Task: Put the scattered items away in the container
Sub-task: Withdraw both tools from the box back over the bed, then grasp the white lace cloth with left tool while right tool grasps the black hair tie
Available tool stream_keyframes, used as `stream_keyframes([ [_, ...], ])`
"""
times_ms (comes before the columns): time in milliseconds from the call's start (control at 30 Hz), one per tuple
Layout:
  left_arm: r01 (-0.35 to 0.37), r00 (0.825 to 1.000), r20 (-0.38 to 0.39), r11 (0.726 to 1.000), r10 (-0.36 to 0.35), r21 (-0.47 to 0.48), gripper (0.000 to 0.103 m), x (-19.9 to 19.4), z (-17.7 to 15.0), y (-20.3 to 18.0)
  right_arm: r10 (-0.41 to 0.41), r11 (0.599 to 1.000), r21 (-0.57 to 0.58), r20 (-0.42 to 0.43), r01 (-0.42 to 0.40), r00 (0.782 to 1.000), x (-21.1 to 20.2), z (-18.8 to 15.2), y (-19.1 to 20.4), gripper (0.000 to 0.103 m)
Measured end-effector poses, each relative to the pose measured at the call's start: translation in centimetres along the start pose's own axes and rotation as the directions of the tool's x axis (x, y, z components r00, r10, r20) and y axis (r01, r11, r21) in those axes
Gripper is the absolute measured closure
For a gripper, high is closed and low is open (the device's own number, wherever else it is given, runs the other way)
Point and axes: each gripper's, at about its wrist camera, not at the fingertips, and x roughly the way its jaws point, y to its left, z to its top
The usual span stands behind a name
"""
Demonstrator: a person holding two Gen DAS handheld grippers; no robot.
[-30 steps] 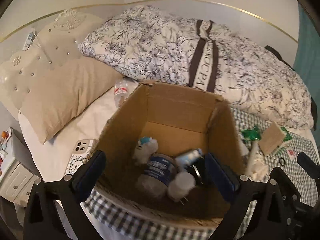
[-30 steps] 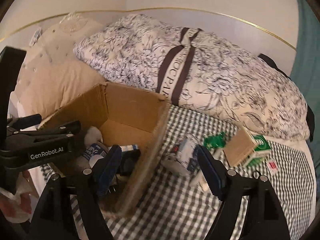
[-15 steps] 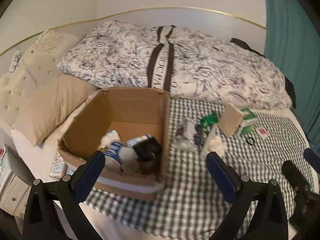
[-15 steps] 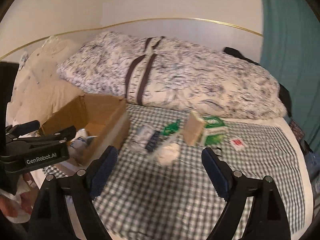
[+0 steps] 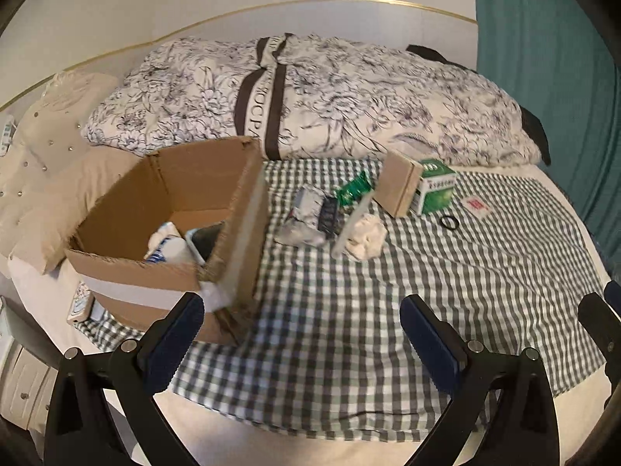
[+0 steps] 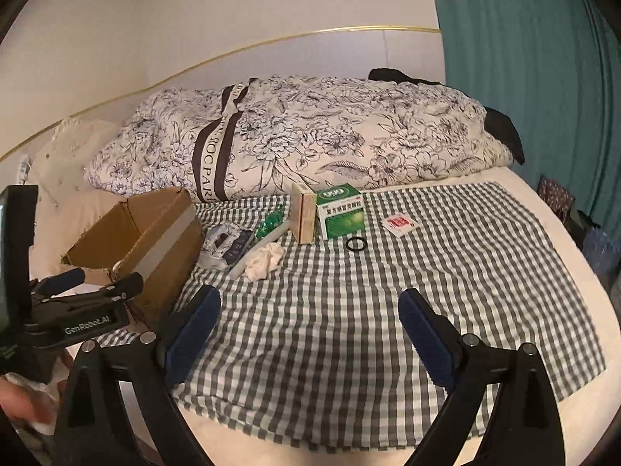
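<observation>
A cardboard box [image 5: 170, 198] [image 6: 143, 229] stands on the bed's left with several items inside. Scattered on the checked cloth [image 5: 388, 310] [image 6: 349, 310] to its right lie a silver pouch [image 5: 306, 213] [image 6: 225, 244], a green packet [image 5: 351, 190] [image 6: 269, 223], a crumpled white tissue [image 5: 365, 235] [image 6: 264, 260], a brown carton [image 5: 399, 182] [image 6: 302, 213], a green medicine box [image 5: 436, 190] [image 6: 341, 209], a black ring [image 5: 449, 222] [image 6: 356, 243] and a red-and-white sachet [image 5: 475, 206] [image 6: 398, 223]. My left gripper [image 5: 302, 334] and right gripper [image 6: 310, 330] are both open and empty, well short of the items.
A folded floral quilt [image 5: 310, 97] [image 6: 302, 136] lies behind the items. Beige pillows [image 5: 50, 178] sit at the left. A phone [image 5: 79, 305] lies by the box's near left corner. A teal curtain [image 6: 524, 77] hangs at the right.
Both grippers have pulled back and swung right, away from the box. The box now sits to the left in both views and the scattered items are in fuller sight.
</observation>
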Motion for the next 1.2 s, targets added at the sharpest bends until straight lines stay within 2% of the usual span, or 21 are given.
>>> stream_keyframes([
  [267,0.031,0.999,-0.019,0.999,-0.031,0.007,0.000,1.9,-0.2,-2.8,0.005,1.000,0.007,-0.007,-0.005,1.000,0.9,-1.1,-2.0,0.010],
  [500,0.053,0.998,-0.046,0.998,-0.053,0.017,0.000,5.3,0.2,-5.4,-0.003,1.000,0.009,-0.036,0.003,0.999,3.8,-1.1,-3.9,0.010],
  [1000,0.030,0.990,-0.137,0.999,-0.033,-0.024,0.000,16.6,2.4,-8.1,-0.015,1.000,-0.013,-0.130,0.014,0.991,15.0,0.2,-7.4,0.010],
  [1200,0.045,0.981,-0.185,0.997,-0.055,-0.059,0.000,20.5,2.6,-8.5,-0.013,1.000,-0.020,-0.158,0.010,0.987,19.8,1.3,-7.9,0.010],
])
